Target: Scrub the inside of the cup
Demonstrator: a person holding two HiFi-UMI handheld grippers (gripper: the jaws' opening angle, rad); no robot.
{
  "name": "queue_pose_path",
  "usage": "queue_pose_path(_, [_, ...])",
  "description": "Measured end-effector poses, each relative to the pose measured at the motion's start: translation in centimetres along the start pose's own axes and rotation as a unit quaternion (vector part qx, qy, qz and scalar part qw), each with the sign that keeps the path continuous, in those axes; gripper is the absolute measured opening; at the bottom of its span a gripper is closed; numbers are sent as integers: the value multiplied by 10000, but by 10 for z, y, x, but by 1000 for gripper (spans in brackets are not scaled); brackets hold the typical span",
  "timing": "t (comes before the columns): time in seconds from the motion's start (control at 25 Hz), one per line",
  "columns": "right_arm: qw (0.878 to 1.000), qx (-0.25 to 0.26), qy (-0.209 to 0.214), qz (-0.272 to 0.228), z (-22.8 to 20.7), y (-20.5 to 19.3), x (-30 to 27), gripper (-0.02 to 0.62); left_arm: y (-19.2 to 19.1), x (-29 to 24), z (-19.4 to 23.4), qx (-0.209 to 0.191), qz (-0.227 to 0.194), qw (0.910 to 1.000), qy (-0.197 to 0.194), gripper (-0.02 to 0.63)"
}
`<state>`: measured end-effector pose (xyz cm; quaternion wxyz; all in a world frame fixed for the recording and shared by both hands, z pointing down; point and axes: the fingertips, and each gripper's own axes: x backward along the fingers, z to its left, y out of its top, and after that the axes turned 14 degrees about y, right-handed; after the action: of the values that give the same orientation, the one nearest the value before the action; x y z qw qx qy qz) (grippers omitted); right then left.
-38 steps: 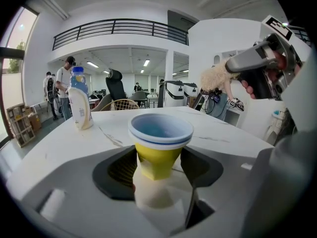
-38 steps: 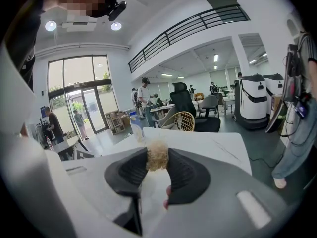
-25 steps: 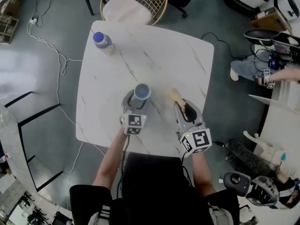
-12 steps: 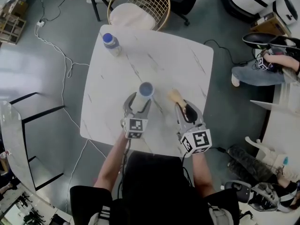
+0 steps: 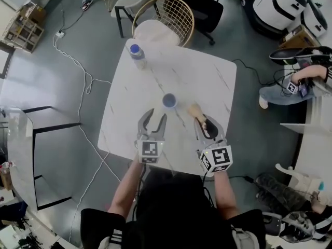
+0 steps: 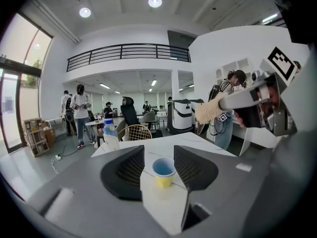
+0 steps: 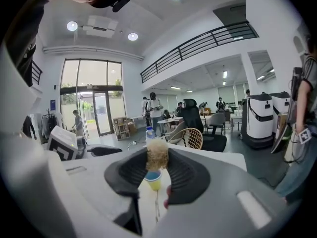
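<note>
Blue-lined yellow cup (image 5: 169, 100) upright near the middle of the marble-look table (image 5: 207, 77), untouched. My left gripper (image 5: 156, 117) sits just short of it, jaws closing with nothing between them; my right gripper (image 5: 206, 123) clamps the brush (image 5: 195, 109) by its handle. Scrubbing is not under way, I judge: next I must steady the cup, then lower the brush head into it

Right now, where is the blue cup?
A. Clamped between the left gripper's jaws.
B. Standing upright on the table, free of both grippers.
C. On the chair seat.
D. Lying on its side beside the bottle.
B: the cup stands upright on the table, just beyond the tips of the left gripper, whose jaws are closing with nothing between them.
</note>
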<state>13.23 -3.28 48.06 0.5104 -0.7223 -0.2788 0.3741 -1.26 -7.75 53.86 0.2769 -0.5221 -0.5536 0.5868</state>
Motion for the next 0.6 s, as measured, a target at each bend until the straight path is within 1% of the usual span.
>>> queue_pose_path(0.12, [9999,146,51,-61,10,9,5,109,24,19,5,66,-251,9996,70,178])
queue_pose_path(0.24, [9995,277,87,-151,21,20,8,109,42,36,10,104,-413,9990,113,163])
queue_pose_path(0.6, [9984,442,98,-335,47,40,21,109,68,75,21,92,-639,9978,174,64])
